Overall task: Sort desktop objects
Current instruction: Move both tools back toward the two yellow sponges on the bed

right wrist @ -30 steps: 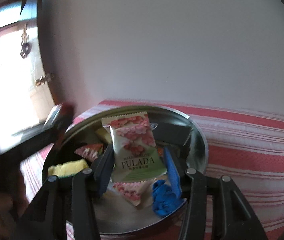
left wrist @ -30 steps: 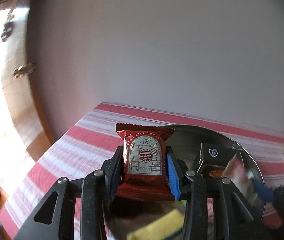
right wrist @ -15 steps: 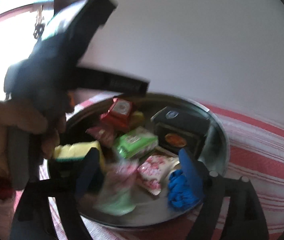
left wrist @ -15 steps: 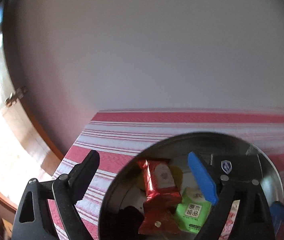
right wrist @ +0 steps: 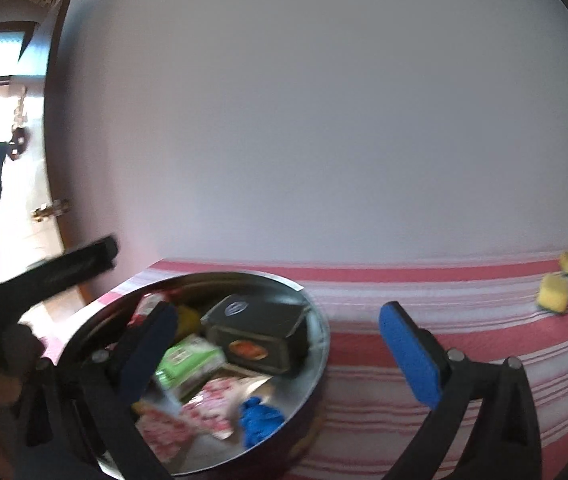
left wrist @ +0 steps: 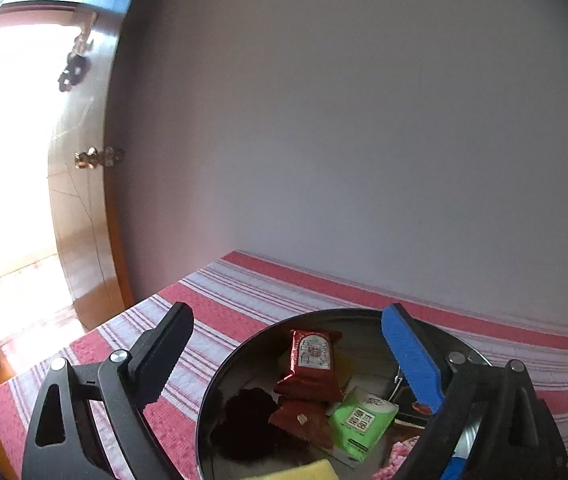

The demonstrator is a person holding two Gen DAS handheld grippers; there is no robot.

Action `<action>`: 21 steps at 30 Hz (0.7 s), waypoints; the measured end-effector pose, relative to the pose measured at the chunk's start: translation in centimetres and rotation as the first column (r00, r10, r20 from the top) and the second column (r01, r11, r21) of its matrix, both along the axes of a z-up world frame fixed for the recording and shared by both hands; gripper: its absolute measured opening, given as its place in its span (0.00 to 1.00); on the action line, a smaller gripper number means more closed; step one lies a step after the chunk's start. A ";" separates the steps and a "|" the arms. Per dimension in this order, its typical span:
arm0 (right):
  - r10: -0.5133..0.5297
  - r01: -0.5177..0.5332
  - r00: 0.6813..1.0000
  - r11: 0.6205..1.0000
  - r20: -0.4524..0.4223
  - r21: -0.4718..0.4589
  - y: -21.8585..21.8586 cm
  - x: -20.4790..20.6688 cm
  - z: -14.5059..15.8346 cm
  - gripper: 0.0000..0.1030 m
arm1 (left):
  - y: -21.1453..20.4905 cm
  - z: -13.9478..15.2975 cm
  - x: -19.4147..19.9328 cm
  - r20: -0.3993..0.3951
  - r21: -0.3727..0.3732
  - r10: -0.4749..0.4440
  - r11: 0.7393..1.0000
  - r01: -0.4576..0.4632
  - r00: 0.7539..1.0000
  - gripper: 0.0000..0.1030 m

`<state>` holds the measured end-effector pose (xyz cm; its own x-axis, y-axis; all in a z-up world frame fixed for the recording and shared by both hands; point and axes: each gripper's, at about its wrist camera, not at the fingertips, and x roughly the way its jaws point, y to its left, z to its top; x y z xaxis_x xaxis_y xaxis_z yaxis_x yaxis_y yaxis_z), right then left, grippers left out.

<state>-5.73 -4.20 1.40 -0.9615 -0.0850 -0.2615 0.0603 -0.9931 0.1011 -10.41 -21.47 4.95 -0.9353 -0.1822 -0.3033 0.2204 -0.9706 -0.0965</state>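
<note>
Table covered with a red-and-white striped cloth (left wrist: 220,300), pushed against a plain pale wall (left wrist: 344,120); wooden door (left wrist: 80,208) with brass hardware at far left, bright light beyond it. Round metal tin (right wrist: 316,344) sits on the cloth, holding the sorted stuff: red snack packet (left wrist: 312,360), green packet (left wrist: 360,420), black box (right wrist: 260,328), pink floral packets (right wrist: 204,408), blue crumpled item (right wrist: 260,420). Two yellow sponges (right wrist: 554,292) are on the cloth, well apart from the tin, to the right. Left gripper (left wrist: 288,360) is above the tin, jaws spread wide and opening, nothing between the pads. Right gripper (right wrist: 276,344) is over the tin's right rim, jaws wide and opening, empty.
</note>
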 end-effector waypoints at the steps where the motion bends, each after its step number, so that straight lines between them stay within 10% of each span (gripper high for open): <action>1: -0.009 0.009 1.000 1.000 -0.004 0.002 0.1 0.0 0.0 1.00 | 0.0 0.1 0.1 -0.002 -0.004 0.006 1.000 -0.006 1.000 0.94; 21: -0.248 0.248 0.968 0.968 -0.021 -0.027 3.8 -0.3 -0.1 1.00 | 0.8 -3.7 1.7 -0.010 0.018 0.003 1.000 -0.003 1.000 0.94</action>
